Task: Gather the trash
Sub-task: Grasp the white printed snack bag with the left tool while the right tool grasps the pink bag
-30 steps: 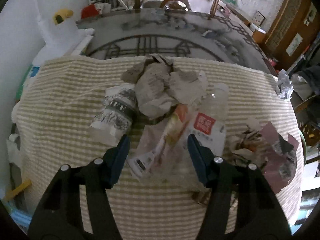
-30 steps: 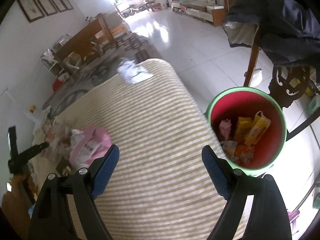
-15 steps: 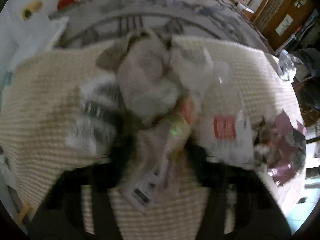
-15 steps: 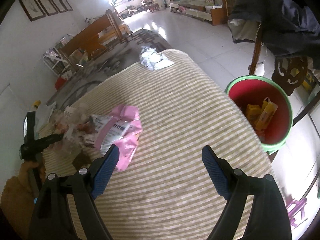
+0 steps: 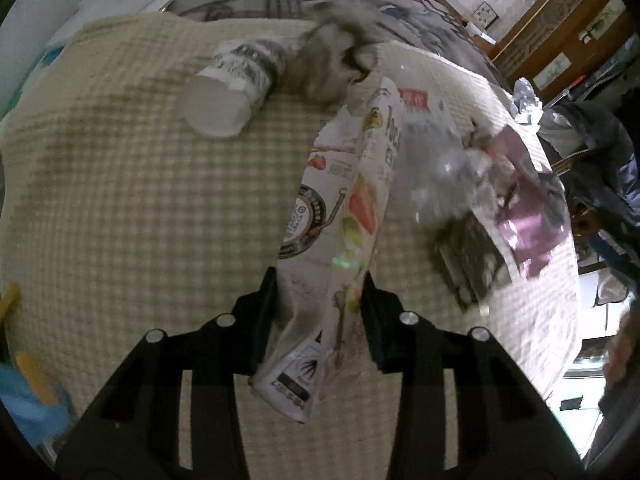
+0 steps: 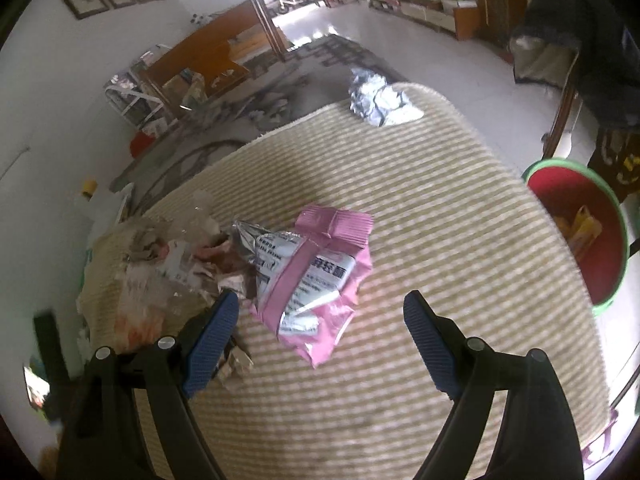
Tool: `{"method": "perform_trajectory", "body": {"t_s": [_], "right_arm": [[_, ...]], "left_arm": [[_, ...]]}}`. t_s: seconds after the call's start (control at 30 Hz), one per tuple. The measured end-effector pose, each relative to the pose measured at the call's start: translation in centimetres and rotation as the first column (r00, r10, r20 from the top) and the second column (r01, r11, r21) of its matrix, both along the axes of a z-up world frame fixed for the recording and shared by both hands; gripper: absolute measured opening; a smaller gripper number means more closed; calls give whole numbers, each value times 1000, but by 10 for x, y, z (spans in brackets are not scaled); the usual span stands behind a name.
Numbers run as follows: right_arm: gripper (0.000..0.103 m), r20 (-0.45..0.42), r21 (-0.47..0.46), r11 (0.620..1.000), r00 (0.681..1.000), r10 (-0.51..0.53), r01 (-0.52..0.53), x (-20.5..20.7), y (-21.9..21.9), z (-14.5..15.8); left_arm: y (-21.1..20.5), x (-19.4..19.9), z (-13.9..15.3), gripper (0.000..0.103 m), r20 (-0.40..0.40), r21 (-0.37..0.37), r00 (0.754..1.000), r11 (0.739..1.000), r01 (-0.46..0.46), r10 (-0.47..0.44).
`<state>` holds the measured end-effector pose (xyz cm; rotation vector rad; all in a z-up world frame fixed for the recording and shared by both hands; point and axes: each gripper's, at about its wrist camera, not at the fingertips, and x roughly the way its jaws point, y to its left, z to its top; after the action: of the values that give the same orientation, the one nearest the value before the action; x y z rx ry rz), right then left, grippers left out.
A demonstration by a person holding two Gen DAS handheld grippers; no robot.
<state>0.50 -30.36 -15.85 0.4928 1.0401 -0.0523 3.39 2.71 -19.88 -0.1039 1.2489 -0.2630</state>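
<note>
My left gripper [image 5: 320,300] is shut on a long white snack wrapper [image 5: 340,216] with fruit pictures and holds it off the striped cloth [image 5: 140,200]. Behind it lie a paper cup [image 5: 236,88], crumpled grey paper [image 5: 332,56], clear plastic [image 5: 440,160] and a pink wrapper [image 5: 528,220]. My right gripper [image 6: 320,332] is open and empty, just in front of the pink and silver wrapper [image 6: 316,276] on the cloth [image 6: 420,220]. The trash pile [image 6: 180,256] lies to its left.
A red bin with a green rim [image 6: 580,232], holding yellow wrappers, stands on the floor right of the table. Crumpled foil [image 6: 376,100] sits at the cloth's far edge. A chair with a dark jacket [image 6: 580,52] stands beyond the bin.
My left gripper has closed on the white snack wrapper and lifted it from the pile. My right gripper has swung left from the bin toward the pink wrapper, still open.
</note>
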Motion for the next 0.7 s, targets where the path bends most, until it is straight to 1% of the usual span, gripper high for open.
{"method": "perform_trajectory", "body": {"t_s": [0.03,0.13,0.17,0.2,0.27,0.33,0.4,0.47,0.5,0.53,0.7], "right_arm": [[88,-10,15,1000,1000,-9,10,5,1,-4],[89,-35,53,998,999,-37,39,18,4,-16],[89,-46,63,997,998,-40,43,21,5,-19],[89,-60,80,996,997,-42,46,25,6,-23],[89,-71,107,993,997,-38,46,29,8,-28],[89,-71,107,994,997,-27,35,31,11,-29],[79,-67,85,996,998,-4,10,34,16,-29],[62,-78,81,997,997,17,-11,35,19,-31],[60,-74,90,996,997,18,-11,33,19,-30],[57,-65,96,995,998,16,-10,30,18,-29],[53,-18,72,996,999,46,-44,14,18,-16]], "left_arm": [[1,-5,0,39,4,3,1000,1000,0,0],[5,-13,-2,41,14,11,1000,1000,-2,2],[6,-13,-1,43,13,7,1000,1000,-4,4],[8,-14,0,49,17,1,1000,1000,-9,9],[10,-16,6,56,43,-2,999,1000,-14,14],[11,-15,11,60,64,-3,998,1000,-13,13],[9,-13,13,62,71,-8,997,1000,-8,8],[5,-10,13,64,69,-3,998,1000,-2,2],[4,-8,12,68,67,0,998,1000,-2,2],[0,-4,11,69,65,2,998,1000,-3,3],[1,4,7,69,54,6,998,1000,-14,13]]}}
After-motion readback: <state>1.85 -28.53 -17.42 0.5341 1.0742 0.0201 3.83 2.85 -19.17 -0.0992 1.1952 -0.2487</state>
